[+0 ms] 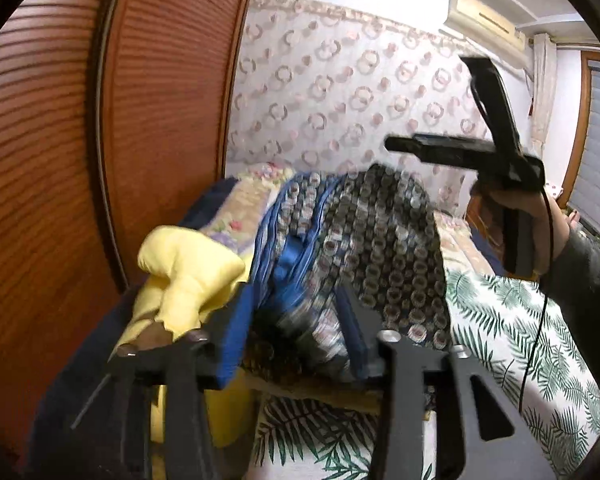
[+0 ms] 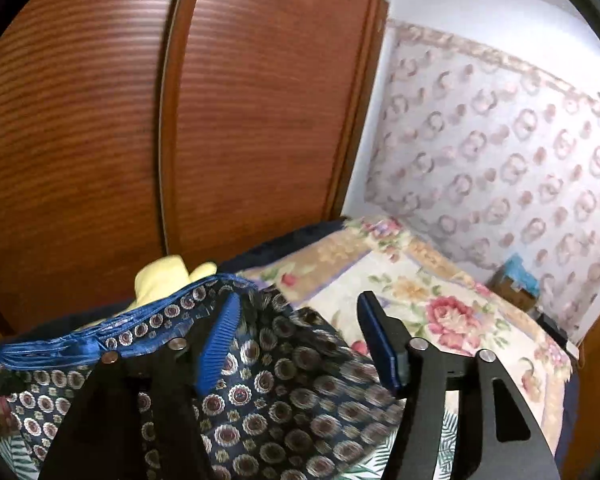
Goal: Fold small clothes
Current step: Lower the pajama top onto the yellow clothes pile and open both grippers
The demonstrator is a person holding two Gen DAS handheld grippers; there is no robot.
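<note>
left gripper (image 1: 291,332) jaws apart around a bunched navy medallion-print garment (image 1: 380,248) with blue waistband, yellow cloth (image 1: 187,272) just left of it, right gripper (image 1: 428,104) gaping mid-air above the palm-print bedspread (image 1: 512,320), louvred wooden doors (image 1: 99,140) along the bed's left edge

Soft, even indoor light filled both fisheye views; edges curved and vignetted black, and the patterned cloth (image 1: 384,248) smeared with motion blur.
</note>
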